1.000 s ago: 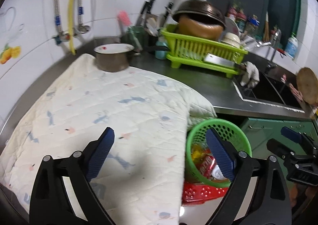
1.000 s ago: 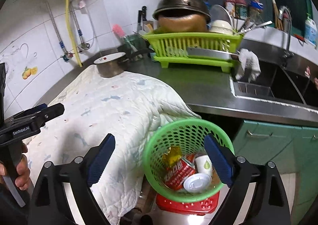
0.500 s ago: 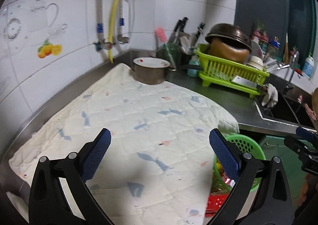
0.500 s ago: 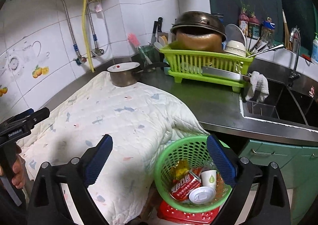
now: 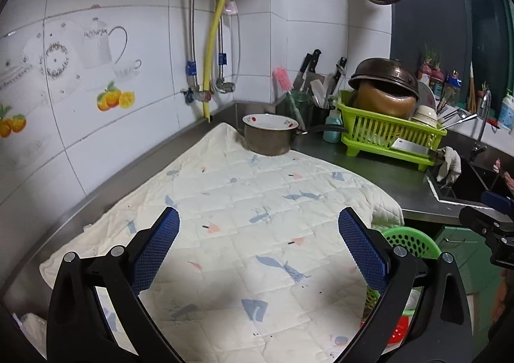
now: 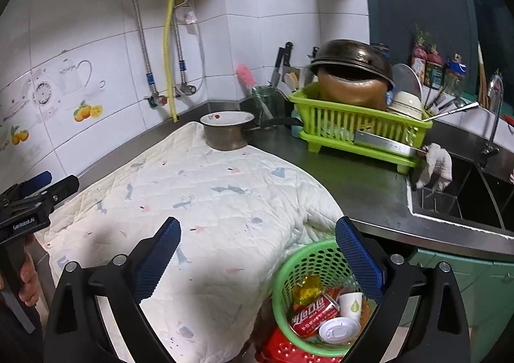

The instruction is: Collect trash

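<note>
In the left wrist view, the left gripper is held with fingers wide apart and empty over the quilted cloth on the tabletop, where no trash is seen; one green basket sits low to its right. In the right wrist view, the right gripper, fingers spread and empty, is found nearer the basket, which lies below its right finger with four visible pieces counted: one yellow wrapper, one red can, one paper cup, one white lid.

Green mesh basket, upright on a red stool, near right, below the counter edge. Inside: red can on its side, yellow wrapper, white cup, white lid.
</note>
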`<state>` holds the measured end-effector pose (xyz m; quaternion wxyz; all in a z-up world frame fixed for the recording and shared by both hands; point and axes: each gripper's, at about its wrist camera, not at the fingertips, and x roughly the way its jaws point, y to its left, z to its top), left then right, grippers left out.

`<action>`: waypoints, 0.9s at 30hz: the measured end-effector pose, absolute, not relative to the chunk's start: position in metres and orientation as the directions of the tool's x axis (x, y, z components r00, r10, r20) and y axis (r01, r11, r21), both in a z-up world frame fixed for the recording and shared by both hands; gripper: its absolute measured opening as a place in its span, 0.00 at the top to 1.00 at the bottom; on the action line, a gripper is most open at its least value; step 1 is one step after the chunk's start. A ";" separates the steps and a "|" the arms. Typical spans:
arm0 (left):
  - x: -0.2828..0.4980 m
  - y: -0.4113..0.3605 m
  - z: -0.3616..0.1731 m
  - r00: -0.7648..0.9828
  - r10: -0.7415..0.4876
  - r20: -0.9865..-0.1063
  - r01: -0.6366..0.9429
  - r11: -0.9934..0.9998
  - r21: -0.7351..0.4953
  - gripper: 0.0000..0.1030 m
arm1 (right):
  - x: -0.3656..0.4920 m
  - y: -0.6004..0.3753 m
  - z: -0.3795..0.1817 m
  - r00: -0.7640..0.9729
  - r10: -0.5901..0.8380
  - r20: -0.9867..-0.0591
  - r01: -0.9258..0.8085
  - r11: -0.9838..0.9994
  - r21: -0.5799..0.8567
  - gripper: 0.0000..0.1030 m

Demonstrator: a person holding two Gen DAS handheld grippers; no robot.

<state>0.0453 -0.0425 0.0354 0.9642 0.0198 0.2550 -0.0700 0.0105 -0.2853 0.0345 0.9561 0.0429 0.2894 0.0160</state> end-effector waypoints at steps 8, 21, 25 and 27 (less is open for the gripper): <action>0.032 -0.045 0.038 0.879 -0.136 -0.458 0.167 0.986 0.027 0.05 | 0.009 -0.283 0.038 0.842 0.056 -0.537 -0.008 0.996 0.091 0.09; 0.022 -0.047 0.047 0.890 -0.161 -0.427 0.184 0.983 0.014 0.05 | 0.000 -0.280 0.045 0.853 0.053 -0.518 -0.005 0.996 0.094 0.08; 0.019 -0.048 0.048 0.890 -0.170 -0.422 0.194 0.981 0.014 0.05 | -0.002 -0.278 0.047 0.856 0.054 -0.514 -0.010 0.996 0.088 0.08; 0.018 -0.049 0.048 0.890 -0.174 -0.421 0.199 0.980 0.018 0.05 | -0.002 -0.277 0.048 0.858 0.052 -0.511 -0.008 0.996 0.087 0.08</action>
